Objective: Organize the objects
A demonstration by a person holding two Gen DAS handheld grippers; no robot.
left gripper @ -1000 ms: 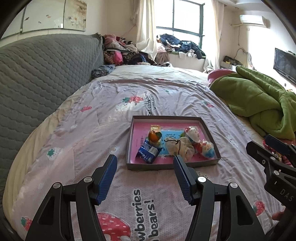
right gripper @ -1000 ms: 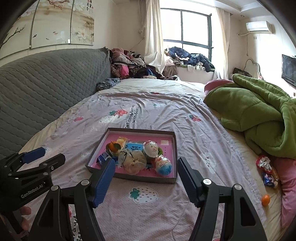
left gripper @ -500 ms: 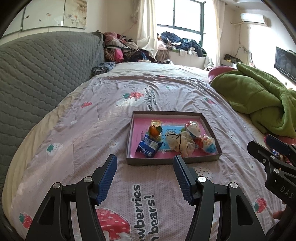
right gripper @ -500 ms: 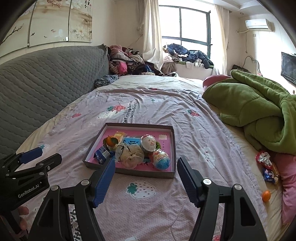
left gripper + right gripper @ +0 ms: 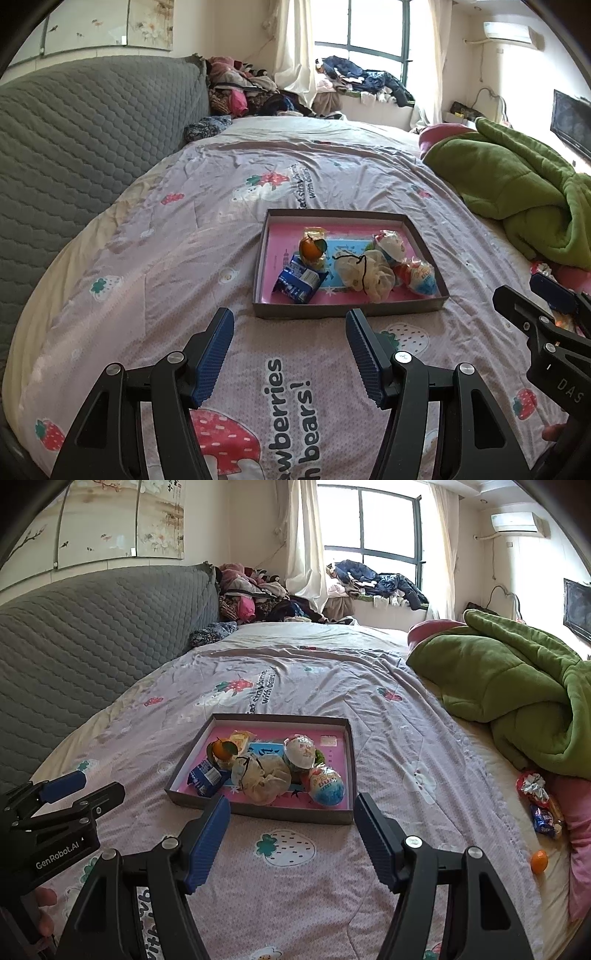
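A shallow grey box with a pink floor point(image 5: 424, 301) point(image 5: 258, 812) lies on the bed. Inside it are a small orange point(image 5: 309, 248) point(image 5: 221, 750), a blue snack pack point(image 5: 298, 281) point(image 5: 204, 778), a cream mesh pouch point(image 5: 365, 273) point(image 5: 264, 779) and two wrapped egg toys point(image 5: 419, 276) point(image 5: 327, 785). My left gripper point(image 5: 290, 350) hovers open just in front of the box, nothing between its blue pads. My right gripper point(image 5: 291, 836) is also open and empty, a little short of the box's near wall. At the bed's right edge lie a loose orange point(image 5: 539, 861) and wrapped sweets point(image 5: 543, 805).
A purple strawberry-print quilt point(image 5: 207, 266) covers the bed. A grey quilted headboard point(image 5: 74, 147) stands on the left. A rumpled green blanket point(image 5: 517, 686) is heaped on the right. Clothes are piled by the window at the far end.
Both views have tilted slightly, so the box sits a little lower in the frames. The grippers stay open and nothing in the box has shifted.
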